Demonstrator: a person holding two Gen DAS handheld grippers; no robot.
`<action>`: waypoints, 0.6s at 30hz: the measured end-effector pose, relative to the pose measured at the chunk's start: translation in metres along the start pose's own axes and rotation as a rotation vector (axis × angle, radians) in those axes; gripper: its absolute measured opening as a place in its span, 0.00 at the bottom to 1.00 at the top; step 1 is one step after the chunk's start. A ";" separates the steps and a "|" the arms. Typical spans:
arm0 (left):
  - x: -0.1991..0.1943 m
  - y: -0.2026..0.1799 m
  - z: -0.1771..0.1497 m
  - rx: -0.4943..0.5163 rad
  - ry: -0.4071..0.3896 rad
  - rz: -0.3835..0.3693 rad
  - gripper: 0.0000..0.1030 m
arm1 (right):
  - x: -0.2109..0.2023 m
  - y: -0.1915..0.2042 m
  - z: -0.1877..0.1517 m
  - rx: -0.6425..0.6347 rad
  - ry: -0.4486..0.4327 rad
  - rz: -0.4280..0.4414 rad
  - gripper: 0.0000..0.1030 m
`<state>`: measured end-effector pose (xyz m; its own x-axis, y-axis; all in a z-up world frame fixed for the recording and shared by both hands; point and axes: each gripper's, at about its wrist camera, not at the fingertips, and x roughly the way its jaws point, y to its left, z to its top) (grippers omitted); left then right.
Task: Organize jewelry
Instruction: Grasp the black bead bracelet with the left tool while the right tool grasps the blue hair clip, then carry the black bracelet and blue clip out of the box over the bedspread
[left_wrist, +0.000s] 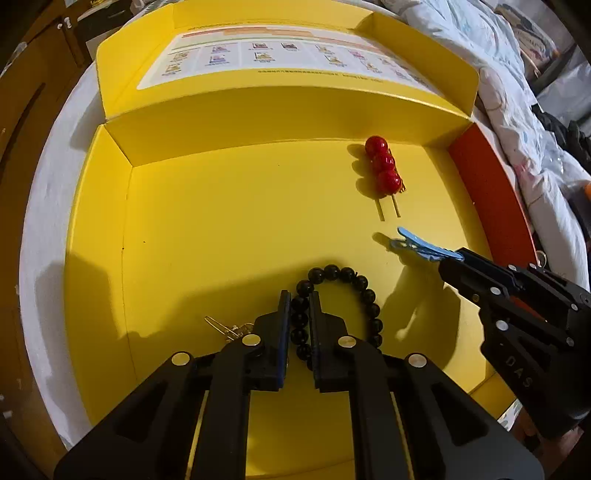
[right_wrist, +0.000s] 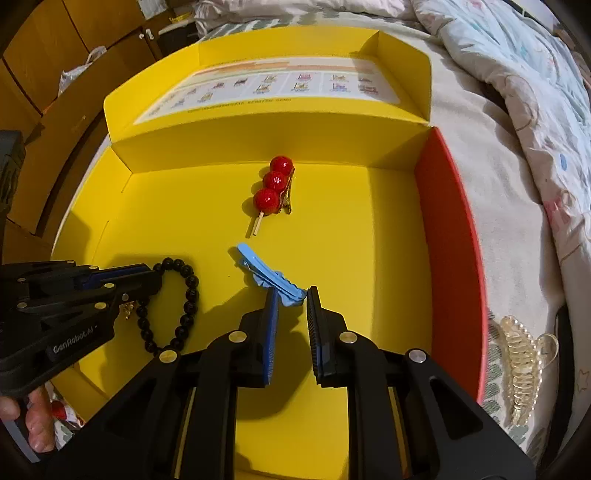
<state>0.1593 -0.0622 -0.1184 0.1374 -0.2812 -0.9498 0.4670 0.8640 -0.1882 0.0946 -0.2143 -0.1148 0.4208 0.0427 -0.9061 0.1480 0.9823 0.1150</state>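
Both my grippers clench: left gripper (left_wrist: 298, 295) on loose, heavy bracelet (left_wrist: 364, 286) beads, right gripper (right_wrist: 290, 293) on the light, springy clip's (right_wrist: 267, 275) tail.

Glossy red beads (right_wrist: 275, 184), matt yellow cardboard box (right_wrist: 369, 229), glossy black bracelet (right_wrist: 186, 291)
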 end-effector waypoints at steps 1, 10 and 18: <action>-0.002 0.001 0.000 -0.006 -0.009 -0.007 0.09 | -0.003 -0.002 0.000 0.006 -0.004 0.007 0.16; -0.036 0.000 0.001 -0.012 -0.087 -0.057 0.09 | -0.021 -0.010 0.002 0.036 -0.042 0.050 0.16; -0.066 -0.012 0.000 0.002 -0.147 -0.086 0.09 | -0.034 -0.015 0.003 0.054 -0.063 0.067 0.16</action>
<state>0.1450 -0.0538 -0.0533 0.2233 -0.4127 -0.8831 0.4843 0.8332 -0.2670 0.0806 -0.2314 -0.0843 0.4865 0.0949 -0.8685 0.1650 0.9662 0.1980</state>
